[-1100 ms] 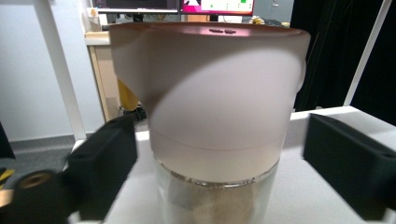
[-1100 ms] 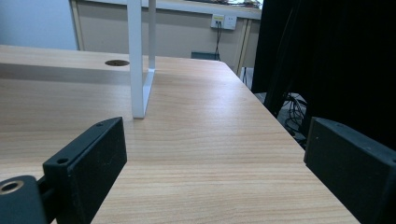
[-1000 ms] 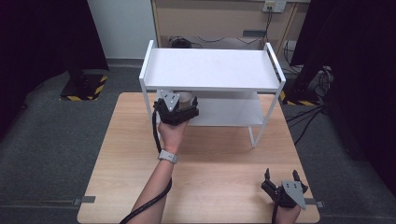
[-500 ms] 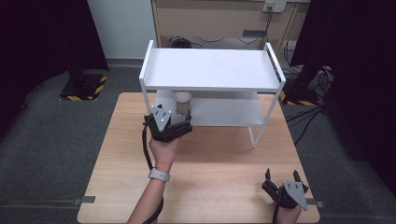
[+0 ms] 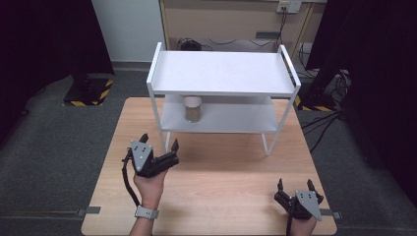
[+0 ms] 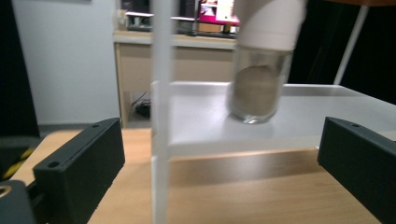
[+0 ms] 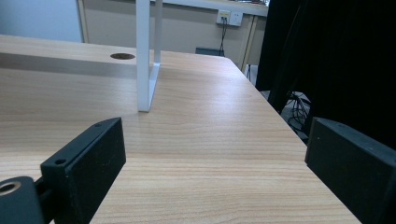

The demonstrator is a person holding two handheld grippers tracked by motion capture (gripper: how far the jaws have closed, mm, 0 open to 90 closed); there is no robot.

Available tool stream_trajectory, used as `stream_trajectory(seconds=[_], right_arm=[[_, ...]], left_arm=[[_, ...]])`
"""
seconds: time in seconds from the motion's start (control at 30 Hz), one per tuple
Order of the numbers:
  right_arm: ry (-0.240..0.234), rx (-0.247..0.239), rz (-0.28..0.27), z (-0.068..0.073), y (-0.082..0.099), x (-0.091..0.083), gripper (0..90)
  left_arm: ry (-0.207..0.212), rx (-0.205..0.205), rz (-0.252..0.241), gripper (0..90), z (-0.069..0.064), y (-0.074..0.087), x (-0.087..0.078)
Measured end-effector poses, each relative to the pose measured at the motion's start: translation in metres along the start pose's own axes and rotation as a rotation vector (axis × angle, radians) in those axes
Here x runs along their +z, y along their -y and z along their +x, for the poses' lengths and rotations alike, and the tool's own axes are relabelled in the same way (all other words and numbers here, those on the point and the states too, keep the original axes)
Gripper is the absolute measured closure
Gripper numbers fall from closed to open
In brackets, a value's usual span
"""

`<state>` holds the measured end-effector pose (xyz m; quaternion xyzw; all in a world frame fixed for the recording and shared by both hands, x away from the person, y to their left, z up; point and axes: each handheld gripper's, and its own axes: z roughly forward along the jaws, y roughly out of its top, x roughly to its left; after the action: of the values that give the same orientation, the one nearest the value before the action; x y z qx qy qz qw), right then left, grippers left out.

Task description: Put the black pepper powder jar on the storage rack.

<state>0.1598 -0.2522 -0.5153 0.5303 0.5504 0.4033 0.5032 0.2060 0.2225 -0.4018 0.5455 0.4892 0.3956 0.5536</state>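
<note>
A glass jar [image 5: 193, 109] with a white lid and pale brown contents stands upright on the lower shelf of a white two-tier rack [image 5: 221, 73]. My left gripper [image 5: 159, 141] hovers open and empty over the table in front of the rack's left front post, apart from the jar. Seen from the left gripper view, the jar [image 6: 259, 84] is beyond the post [image 6: 161, 112], ahead of the wide-apart jaws. Near the table's front right corner, my right gripper [image 5: 295, 184] is open with nothing in it.
The rack stands at the back half of the wooden table [image 5: 226, 172]; its top shelf is bare. The right gripper view shows a rack leg [image 7: 144, 56] ahead on the left and the table's right edge. Cables and dark curtains lie off to the right.
My left gripper has drawn back from the lower shelf toward the person, leaving the jar standing there. The right gripper has not moved.
</note>
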Motion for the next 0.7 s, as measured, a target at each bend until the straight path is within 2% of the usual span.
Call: stream_trajectory(seconds=[0.03,0.07,0.13,0.23,0.3,0.33,0.37,0.4,0.53,0.7], right_arm=[[0.000,0.000,0.000,0.000,0.000,0.000,4.9],[0.001,0.003,-0.003,0.000,0.000,0.000,4.9],[0.004,0.000,-0.003,0.001,0.000,0.000,4.8],[0.002,-0.025,0.004,0.003,-0.001,0.001,4.4],[0.000,-0.029,0.006,0.003,-0.001,0.001,4.3],[0.000,-0.027,0.004,0.002,-0.001,0.001,4.4],[-0.001,-0.026,0.002,0.002,0.000,0.001,4.3],[-0.001,-0.025,0.000,0.002,0.000,0.001,4.3],[0.000,-0.025,-0.003,0.002,0.000,0.001,4.3],[-0.002,-0.024,-0.004,0.001,0.001,0.000,4.2]], left_arm=[[0.000,0.000,0.000,0.0,0.000,0.000,0.000],[-0.015,-0.006,-0.012,0.0,0.008,0.008,-0.009],[-0.022,-0.004,-0.010,0.0,0.012,0.011,-0.012],[-0.058,0.012,0.000,0.0,0.029,0.028,-0.024],[-0.061,0.017,0.004,0.0,0.031,0.029,-0.025],[-0.075,0.041,0.006,0.4,0.037,0.036,-0.028],[-0.075,0.041,0.006,0.9,0.037,0.036,-0.028],[-0.082,0.063,-0.002,1.4,0.044,0.044,-0.030],[-0.105,0.092,0.003,0.9,0.053,0.055,-0.032],[-0.128,0.094,0.032,0.1,0.061,0.061,-0.032]])
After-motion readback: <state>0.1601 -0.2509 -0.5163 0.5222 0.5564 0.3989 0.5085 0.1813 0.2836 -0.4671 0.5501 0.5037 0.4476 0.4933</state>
